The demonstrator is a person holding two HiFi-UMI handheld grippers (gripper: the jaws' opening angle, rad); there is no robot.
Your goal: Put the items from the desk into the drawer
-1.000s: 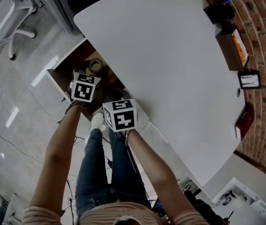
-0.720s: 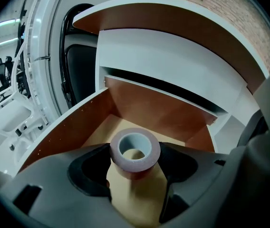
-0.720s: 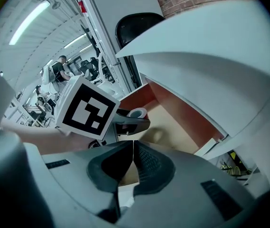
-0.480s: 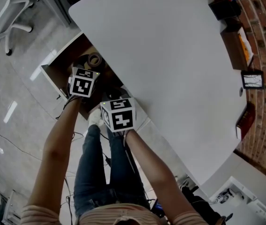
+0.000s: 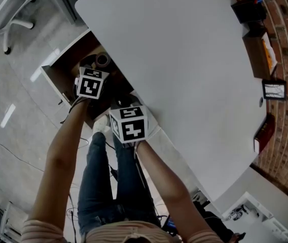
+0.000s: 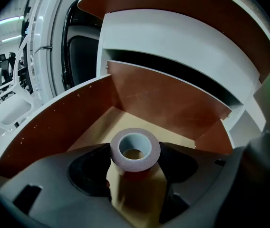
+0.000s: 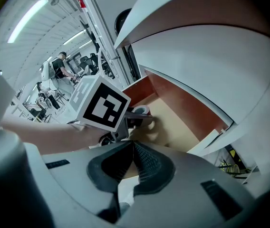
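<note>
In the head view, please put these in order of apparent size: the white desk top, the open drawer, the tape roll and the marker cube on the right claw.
1. white desk top
2. open drawer, partly hidden under the desk
3. right marker cube, enlarged by nearness to the camera
4. tape roll

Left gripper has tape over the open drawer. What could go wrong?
The greyish tape roll is pinched across its round sides by the left gripper; it may slip, or roll once released in the brown wooden drawer. The shut, empty right gripper sits close behind the left one; they could collide on withdrawal.
</note>
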